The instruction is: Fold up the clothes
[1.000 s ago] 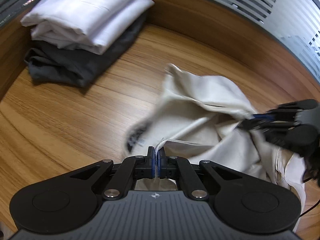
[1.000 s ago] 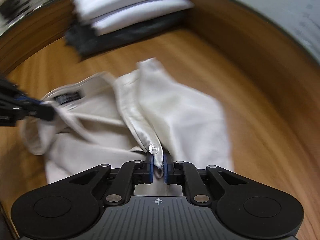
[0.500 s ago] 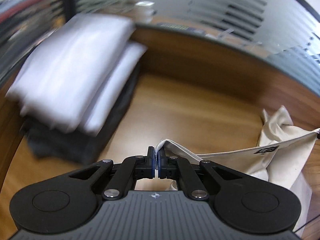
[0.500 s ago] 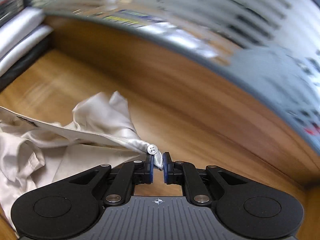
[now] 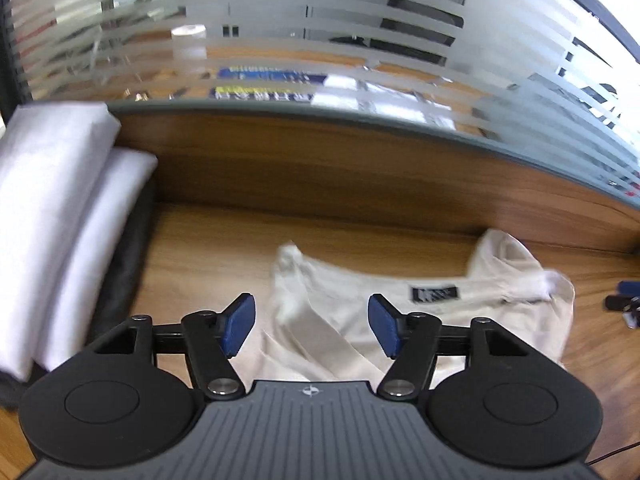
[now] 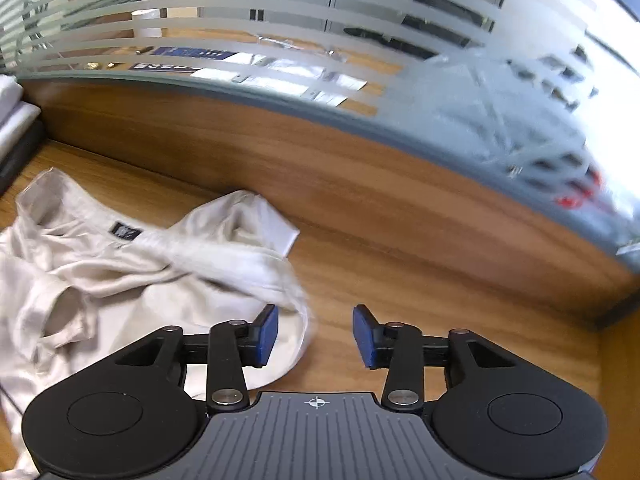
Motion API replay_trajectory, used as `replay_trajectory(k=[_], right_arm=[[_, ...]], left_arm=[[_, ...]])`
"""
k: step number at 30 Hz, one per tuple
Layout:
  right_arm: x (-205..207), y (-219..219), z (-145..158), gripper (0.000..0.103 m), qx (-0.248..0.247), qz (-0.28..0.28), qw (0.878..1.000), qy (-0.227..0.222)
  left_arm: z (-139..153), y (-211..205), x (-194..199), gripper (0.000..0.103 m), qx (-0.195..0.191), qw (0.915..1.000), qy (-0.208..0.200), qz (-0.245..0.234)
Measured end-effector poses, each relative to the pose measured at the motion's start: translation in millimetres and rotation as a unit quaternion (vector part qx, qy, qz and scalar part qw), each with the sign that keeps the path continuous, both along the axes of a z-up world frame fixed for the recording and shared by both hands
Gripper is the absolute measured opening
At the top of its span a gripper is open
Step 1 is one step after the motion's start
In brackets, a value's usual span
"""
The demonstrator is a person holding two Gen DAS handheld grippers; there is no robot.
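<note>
cream shirt (image 5: 420, 320) lies rumpled on the wooden table — collar label up, edges blurred.

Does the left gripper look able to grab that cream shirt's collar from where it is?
Probably yes: the left gripper is open, and the cream shirt lies just ahead with nothing between.

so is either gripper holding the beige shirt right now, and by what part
Nothing is held: the left gripper and right gripper are both open, and the beige shirt lies loose on the table.
</note>
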State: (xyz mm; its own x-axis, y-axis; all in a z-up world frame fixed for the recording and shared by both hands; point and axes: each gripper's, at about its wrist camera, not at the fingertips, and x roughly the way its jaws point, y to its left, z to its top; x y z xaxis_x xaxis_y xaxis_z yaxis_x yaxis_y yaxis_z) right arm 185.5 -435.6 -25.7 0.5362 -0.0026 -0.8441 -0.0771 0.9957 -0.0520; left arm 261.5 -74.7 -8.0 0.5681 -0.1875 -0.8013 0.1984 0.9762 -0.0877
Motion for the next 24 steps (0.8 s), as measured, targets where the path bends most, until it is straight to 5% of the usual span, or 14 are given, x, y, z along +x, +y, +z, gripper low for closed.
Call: replay_trajectory(k=[14, 24], right_arm=[[-46.9, 76.4, -42.4, 0.042, 0.116, 0.046, 0.99, 0.065], [-59.0, 110.8, -74.0, 0.042, 0.148, 0.023, 0.986, 0.08]], left_arm=[[-49.5, -51.5, -97.3, 0.068, -0.042, 0.9933, 0.105, -0.026], [-70.4, -87.4, -91.7, 0.068, -0.071, 0.9875, 0.14, 0.021]])
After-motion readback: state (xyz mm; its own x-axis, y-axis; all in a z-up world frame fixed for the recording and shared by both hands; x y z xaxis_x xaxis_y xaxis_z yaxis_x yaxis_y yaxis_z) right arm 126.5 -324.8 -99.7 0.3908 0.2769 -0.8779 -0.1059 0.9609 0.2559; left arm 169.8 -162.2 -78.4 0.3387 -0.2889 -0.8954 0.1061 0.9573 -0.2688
